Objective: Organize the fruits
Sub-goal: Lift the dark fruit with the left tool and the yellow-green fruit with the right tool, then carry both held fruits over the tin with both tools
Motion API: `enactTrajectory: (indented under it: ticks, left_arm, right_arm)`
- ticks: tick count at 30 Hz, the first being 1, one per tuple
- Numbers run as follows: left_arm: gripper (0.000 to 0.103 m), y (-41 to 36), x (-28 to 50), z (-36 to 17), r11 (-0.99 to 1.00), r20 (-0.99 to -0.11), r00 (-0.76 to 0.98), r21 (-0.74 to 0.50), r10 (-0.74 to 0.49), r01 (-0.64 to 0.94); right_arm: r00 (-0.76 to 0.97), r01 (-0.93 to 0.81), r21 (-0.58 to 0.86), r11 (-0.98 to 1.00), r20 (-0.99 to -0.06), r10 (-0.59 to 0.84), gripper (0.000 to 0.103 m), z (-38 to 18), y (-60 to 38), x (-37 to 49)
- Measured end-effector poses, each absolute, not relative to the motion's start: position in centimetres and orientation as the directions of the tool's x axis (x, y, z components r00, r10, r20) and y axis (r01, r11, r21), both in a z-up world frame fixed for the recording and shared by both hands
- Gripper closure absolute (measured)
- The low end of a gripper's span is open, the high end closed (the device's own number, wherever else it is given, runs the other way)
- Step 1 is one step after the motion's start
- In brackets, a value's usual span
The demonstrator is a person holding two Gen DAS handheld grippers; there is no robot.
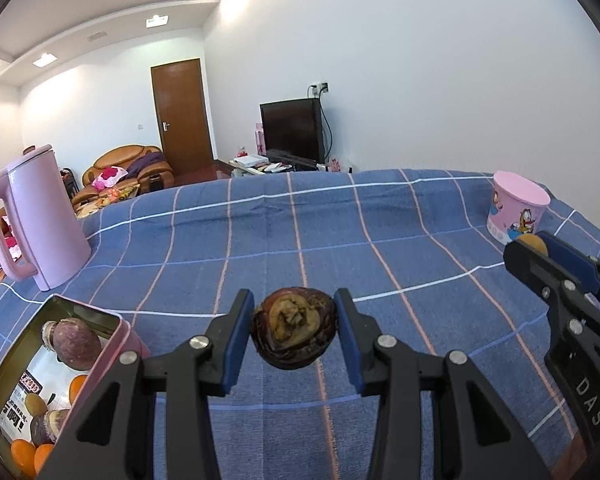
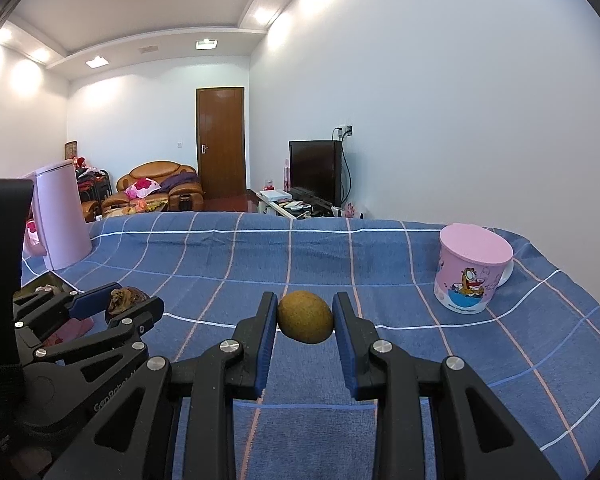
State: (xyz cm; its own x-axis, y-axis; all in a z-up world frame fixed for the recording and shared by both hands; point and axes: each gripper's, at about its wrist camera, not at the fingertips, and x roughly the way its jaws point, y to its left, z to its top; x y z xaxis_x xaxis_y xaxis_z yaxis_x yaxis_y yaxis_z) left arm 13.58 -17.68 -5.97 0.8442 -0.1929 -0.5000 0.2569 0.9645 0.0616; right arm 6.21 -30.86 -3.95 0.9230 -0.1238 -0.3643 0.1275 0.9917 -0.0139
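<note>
Meanwhile, two fruits are gripped.
A dark mangosteen [image 1: 294, 327] is clamped by the left tool [image 1: 295, 338] (above the table [image 1: 380, 240]), a kiwi [image 2: 305, 317] by the right tool [image 2: 305, 334].

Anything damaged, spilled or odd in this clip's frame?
One thing: the dark purple fruit held by the left gripper has a brown, shrivelled patch on its facing side, possibly spoilage. The kiwi in the right gripper looks intact. Nothing spilled.

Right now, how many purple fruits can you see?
3: one mangosteen gripped in the left gripper, two inside the tin, one at the back, one nearer. More may hide below.
</note>
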Motion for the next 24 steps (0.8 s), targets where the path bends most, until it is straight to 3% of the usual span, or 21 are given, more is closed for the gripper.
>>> enactTrajectory:
  ticks: [24]
  left_arm:
    - [0.060, -17.0, 11.6, -5.2, 0.969, -0.407, 0.895, 0.079, -0.182, 0.233]
  right_arm:
    - [0.943, 0.136, -0.017, 0.991, -0.306, -0.135, 0.073, -3.6, -30.2, 4.8]
